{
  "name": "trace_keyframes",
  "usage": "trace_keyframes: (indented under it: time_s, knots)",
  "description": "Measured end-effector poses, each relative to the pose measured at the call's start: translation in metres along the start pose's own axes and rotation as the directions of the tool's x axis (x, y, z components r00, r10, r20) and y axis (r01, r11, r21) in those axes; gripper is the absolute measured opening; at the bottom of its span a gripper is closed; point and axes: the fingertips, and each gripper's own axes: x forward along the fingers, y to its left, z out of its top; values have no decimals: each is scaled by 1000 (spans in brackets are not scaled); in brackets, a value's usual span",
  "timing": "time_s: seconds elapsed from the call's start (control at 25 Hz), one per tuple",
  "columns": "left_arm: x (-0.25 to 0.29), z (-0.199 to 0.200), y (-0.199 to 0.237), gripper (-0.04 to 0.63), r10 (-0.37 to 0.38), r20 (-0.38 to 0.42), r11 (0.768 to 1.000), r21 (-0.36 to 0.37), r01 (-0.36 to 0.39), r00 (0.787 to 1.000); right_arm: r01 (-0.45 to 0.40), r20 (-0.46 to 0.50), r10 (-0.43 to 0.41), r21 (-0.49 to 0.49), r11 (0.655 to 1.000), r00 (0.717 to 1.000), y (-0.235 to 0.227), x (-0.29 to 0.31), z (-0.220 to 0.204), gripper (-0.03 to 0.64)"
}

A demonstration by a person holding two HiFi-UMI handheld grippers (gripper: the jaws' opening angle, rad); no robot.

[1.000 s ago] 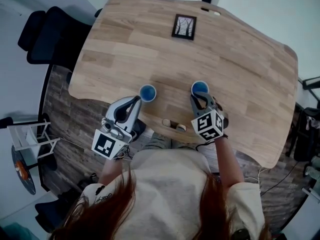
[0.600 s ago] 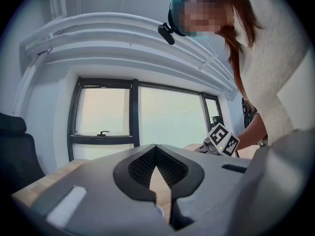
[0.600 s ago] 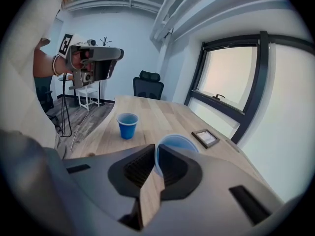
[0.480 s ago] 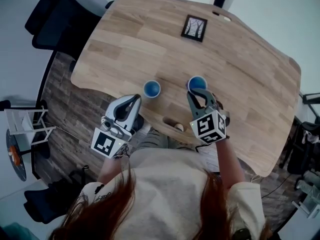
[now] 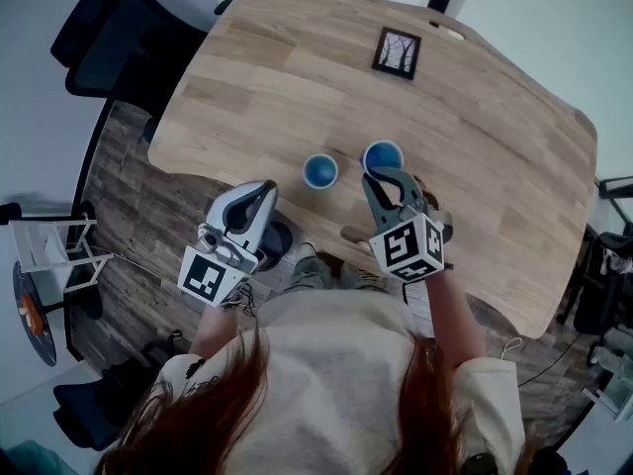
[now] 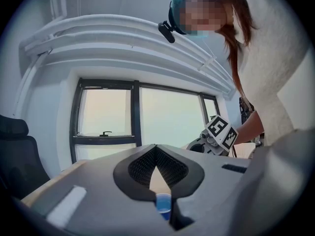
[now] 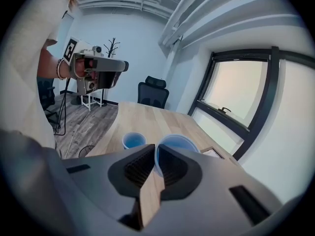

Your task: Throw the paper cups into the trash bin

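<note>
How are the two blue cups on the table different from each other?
The right cup has its rim pinched in the jaws of the right gripper. The left cup stands free, with nothing touching it. The right cup sits nearer the small framed picture, and the left cup is nearer the near edge of the table. Both are blue inside, upright and open at the top.
</note>
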Motion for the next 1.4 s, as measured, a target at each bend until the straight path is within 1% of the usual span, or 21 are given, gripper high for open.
trace_keyframes:
  time_s: [0.32,0.76,0.96,1.24,1.4]
  knots:
    - [-15,-4,10,3,-45,8,999,-7,45,999,13,-4,-13,-3,1000,1000,16,9,22,34]
    - [-42,-13,31,3,-50,3,999,-21,50,999,-9,-14,9,-1,1000,1000,42,38,43,34]
    - [-52,-15,41,3,-39,6,999,-19,40,999,-30,-32,30,1,1000,999,54,54,43,34]
    - [-70,-22,53,3,-10,-22,1000,-14,9,1000,-69,-100,69,2,998,993,70,75,30,34]
    - [-78,-20,61,3,14,-9,1000,-10,-14,1000,-86,-114,86,10,996,990,80,83,26,34]
